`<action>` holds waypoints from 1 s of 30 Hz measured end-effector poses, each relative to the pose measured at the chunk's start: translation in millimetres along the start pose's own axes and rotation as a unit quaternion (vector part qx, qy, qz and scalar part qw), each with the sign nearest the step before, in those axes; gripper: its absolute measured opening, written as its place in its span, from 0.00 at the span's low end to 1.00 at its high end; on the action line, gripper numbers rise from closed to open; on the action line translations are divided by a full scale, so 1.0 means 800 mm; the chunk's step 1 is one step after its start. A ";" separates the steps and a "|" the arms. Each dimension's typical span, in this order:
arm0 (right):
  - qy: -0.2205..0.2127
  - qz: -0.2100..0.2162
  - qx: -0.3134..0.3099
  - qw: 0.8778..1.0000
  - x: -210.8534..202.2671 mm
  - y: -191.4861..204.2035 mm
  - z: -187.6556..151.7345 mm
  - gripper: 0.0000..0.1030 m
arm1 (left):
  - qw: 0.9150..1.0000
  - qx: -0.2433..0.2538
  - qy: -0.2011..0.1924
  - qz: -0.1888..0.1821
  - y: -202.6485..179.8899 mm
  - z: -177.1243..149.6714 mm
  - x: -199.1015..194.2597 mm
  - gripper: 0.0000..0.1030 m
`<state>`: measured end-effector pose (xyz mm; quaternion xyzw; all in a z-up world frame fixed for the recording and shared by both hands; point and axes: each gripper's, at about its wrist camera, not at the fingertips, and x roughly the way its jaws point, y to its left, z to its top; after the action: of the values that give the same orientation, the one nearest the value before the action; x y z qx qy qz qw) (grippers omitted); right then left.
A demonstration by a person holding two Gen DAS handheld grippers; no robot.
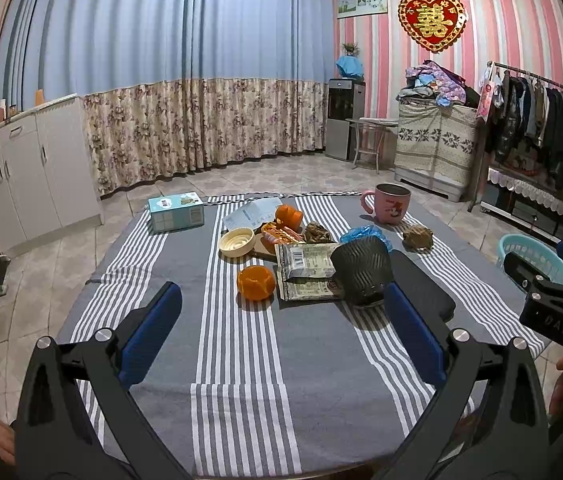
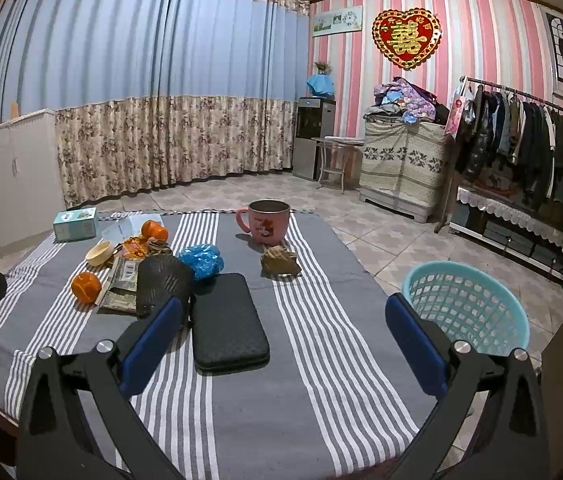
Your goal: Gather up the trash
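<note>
Blue-padded, my left gripper (image 1: 281, 320) and right gripper (image 2: 281, 324) gape wide, empty, near the black cup (image 1: 361, 272).

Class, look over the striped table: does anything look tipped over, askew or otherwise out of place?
Yes. The black cup lies on its side on the snack wrappers, while the pink mug stands upright. Crumpled blue plastic and a brown paper wad litter the cloth. The basket beside the table looks empty.
</note>
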<state>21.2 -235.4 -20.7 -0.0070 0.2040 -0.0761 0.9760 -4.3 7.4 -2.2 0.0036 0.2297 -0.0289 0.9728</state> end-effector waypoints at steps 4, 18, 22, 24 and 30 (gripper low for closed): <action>0.000 -0.004 0.000 1.000 0.001 -0.002 -0.002 0.96 | 1.000 0.000 0.002 -0.001 0.001 0.000 0.002 0.95; 0.002 -0.012 -0.002 1.000 0.005 -0.006 -0.003 0.96 | 1.000 0.001 0.007 -0.004 -0.001 0.000 0.003 0.95; 0.003 -0.012 -0.001 1.000 0.005 -0.007 -0.005 0.96 | 1.000 0.001 0.009 -0.005 -0.001 -0.001 0.004 0.95; 0.004 -0.010 -0.002 1.000 0.006 -0.007 -0.004 0.96 | 1.000 0.003 0.012 -0.004 -0.004 -0.003 0.008 0.95; 0.015 -0.012 -0.012 1.000 0.022 -0.013 -0.002 0.97 | 0.999 -0.012 0.039 -0.002 0.002 -0.008 0.039 0.95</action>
<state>35.0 -248.3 -28.4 -0.0204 0.2190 -0.0854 0.9718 20.6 7.7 -21.9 -0.0075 0.2678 -0.0279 0.9630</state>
